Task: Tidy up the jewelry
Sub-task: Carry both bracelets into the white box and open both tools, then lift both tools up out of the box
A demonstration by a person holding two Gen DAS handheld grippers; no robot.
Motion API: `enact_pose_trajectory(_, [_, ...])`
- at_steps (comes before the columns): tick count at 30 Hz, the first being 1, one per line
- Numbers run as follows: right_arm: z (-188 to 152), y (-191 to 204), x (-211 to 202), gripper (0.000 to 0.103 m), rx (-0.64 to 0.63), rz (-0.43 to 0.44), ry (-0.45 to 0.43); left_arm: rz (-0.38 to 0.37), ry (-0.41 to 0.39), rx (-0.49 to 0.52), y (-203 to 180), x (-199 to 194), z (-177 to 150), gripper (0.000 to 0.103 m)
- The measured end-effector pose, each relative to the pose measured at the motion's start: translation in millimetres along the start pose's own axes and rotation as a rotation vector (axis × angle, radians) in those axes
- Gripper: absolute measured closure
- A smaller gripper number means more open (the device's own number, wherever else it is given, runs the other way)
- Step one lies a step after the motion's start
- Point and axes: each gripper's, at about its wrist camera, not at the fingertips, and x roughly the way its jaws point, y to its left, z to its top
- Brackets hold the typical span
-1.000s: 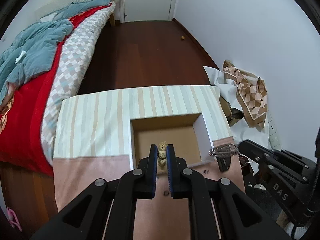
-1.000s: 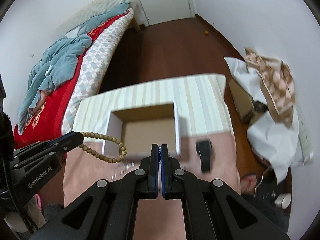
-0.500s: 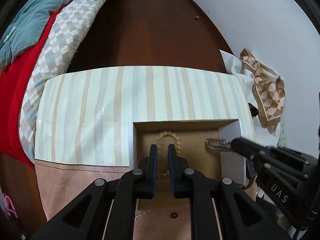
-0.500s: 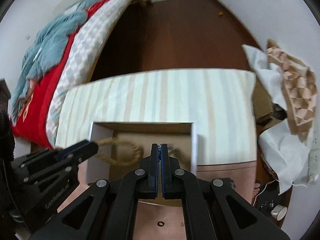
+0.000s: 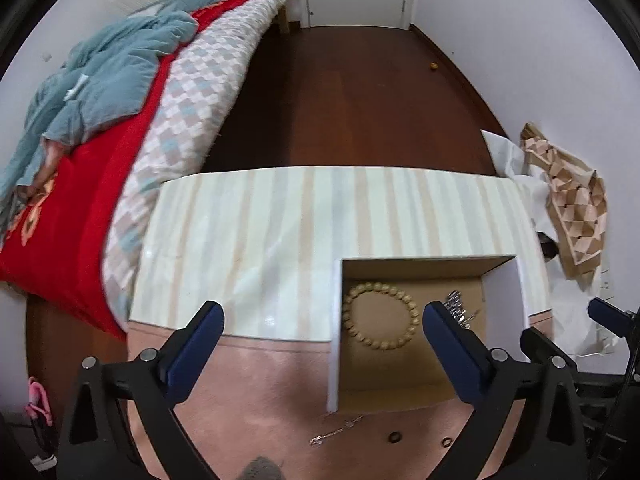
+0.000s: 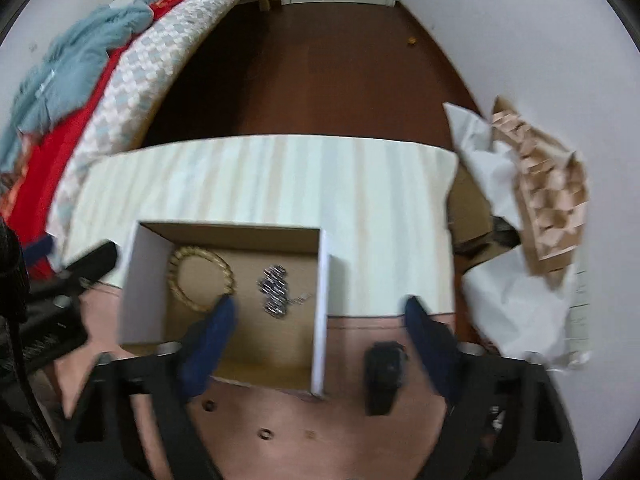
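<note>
An open white box with a brown cardboard floor sits on the table. Inside lie a tan bead bracelet and a silver chain bracelet. My left gripper is open and empty, above the box's left wall. My right gripper is open and empty, above the box's right wall. On the pink cloth in front of the box lie small rings, a thin silver chain and a black watch.
The table carries a striped mat and a pink cloth. A bed with red and blue bedding stands at the left. White paper and patterned cardboard lie at the right by the wall.
Both grippers have opened wide and pulled back. The bead bracelet has left the left gripper and the silver chain bracelet has left the right gripper; both now lie in the box.
</note>
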Motion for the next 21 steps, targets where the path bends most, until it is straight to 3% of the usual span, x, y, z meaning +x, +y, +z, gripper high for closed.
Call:
enact_pose_trajectory(11, [-38, 5, 4, 0.001, 0.008, -0.053, -0.002, 0.065, -0.021, 0.012, 6, -7, -34, 0.0])
enact_pose_trajectory(21, [-52, 3, -34, 0.001, 0.023, -0.064, -0.084, 0.087, -0.114, 0.009, 10, -45, -54, 0.0])
